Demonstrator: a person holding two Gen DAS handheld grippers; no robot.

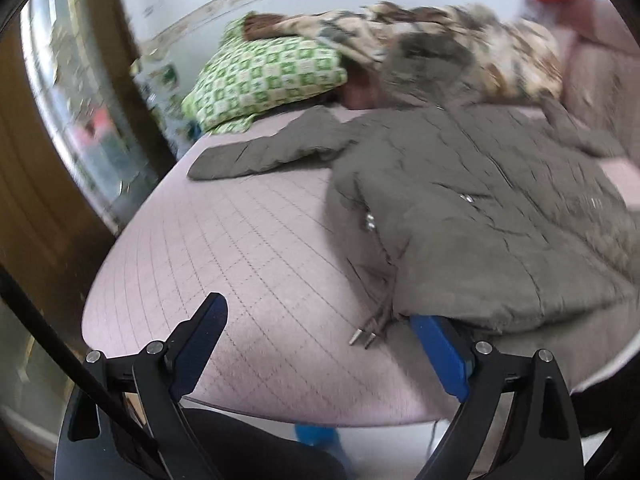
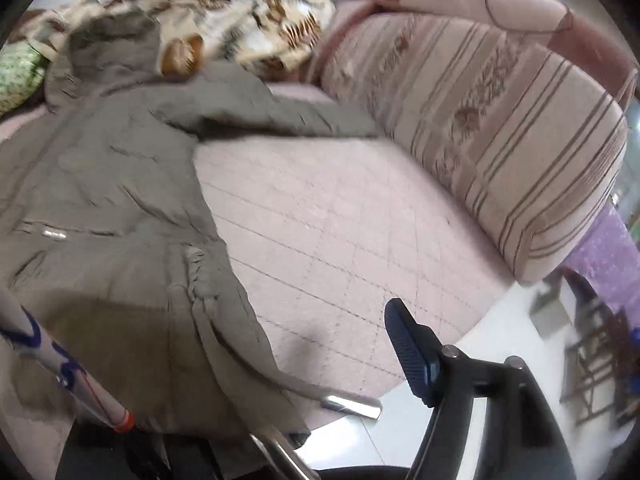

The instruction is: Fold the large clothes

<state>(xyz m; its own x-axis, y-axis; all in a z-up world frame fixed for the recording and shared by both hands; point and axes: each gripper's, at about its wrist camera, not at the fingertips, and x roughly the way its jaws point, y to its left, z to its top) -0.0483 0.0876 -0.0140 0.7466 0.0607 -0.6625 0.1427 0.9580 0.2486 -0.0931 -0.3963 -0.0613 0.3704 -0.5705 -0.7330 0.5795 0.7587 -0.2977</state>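
Grey padded coat [image 1: 460, 200] is spread flat on pink quilted bed cover [image 1: 248, 248], hood toward the pillows. Left gripper [image 1: 320, 344] is seen spread wide; its right finger [image 1: 440, 354] is tucked under the hem, nothing pinched. Right gripper [image 2: 304, 380]: only one finger [image 2: 408, 352] is visible, the other hidden by coat; grip cannot be told.

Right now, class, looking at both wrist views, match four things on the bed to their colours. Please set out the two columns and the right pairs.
Things:
1. coat
2. pillow
3. bed cover
4. blanket

Colours:
A. pale pink with a stitched grid
B. green and white checks
C. grey-brown
D. cream and brown pattern

Pairs: 1-C, 2-B, 3-A, 4-D
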